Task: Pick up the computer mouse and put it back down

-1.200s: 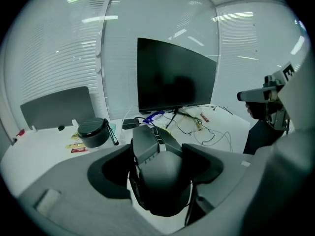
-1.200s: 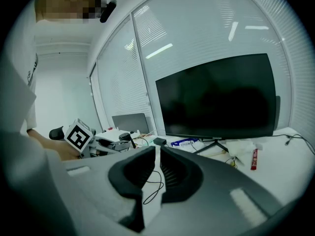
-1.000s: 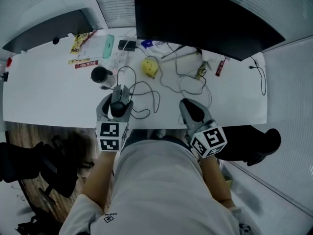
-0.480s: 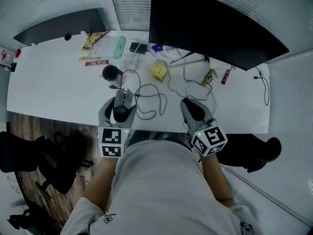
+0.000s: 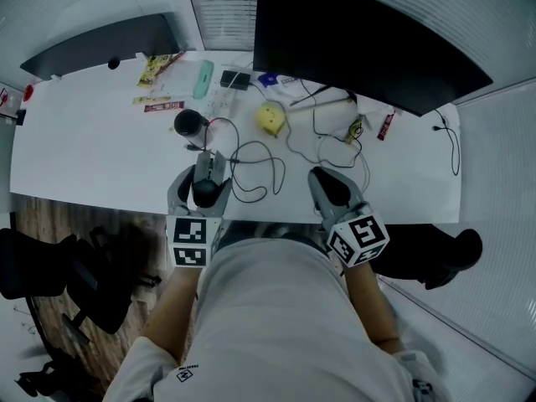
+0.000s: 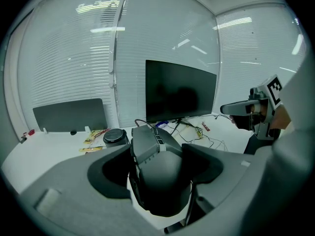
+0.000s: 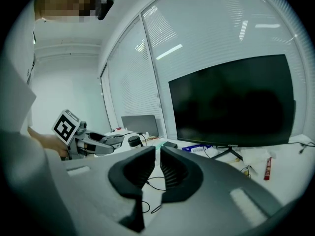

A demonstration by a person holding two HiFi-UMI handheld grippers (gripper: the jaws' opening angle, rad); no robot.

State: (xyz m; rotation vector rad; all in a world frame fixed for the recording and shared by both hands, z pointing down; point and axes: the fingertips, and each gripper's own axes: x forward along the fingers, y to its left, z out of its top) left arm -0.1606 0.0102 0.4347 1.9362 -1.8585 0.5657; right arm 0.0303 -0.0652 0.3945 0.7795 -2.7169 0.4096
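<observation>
A black computer mouse [image 5: 205, 191] sits between the two jaws of my left gripper [image 5: 203, 179], which is shut on its sides near the front edge of the white desk [image 5: 92, 157]. In the left gripper view the mouse [image 6: 160, 176] fills the gap between the grey jaws of the left gripper [image 6: 158, 154], and its cable [image 5: 251, 174] loops off to the right over the desk. My right gripper [image 5: 328, 188] hovers at the desk's front edge to the right. Its jaws stand almost together in the right gripper view, so the right gripper [image 7: 158, 154] is shut on nothing.
A large dark monitor [image 5: 360, 40] stands at the back right. A black round cup [image 5: 188, 124] and a yellow object [image 5: 270, 119] lie beyond the mouse. Loose cables [image 5: 335, 136], snack packets [image 5: 155, 65] and a teal case [image 5: 203, 79] are spread over the far half.
My left gripper came up and forward a little with the mouse early on, then held still. The right gripper has stayed where it was.
</observation>
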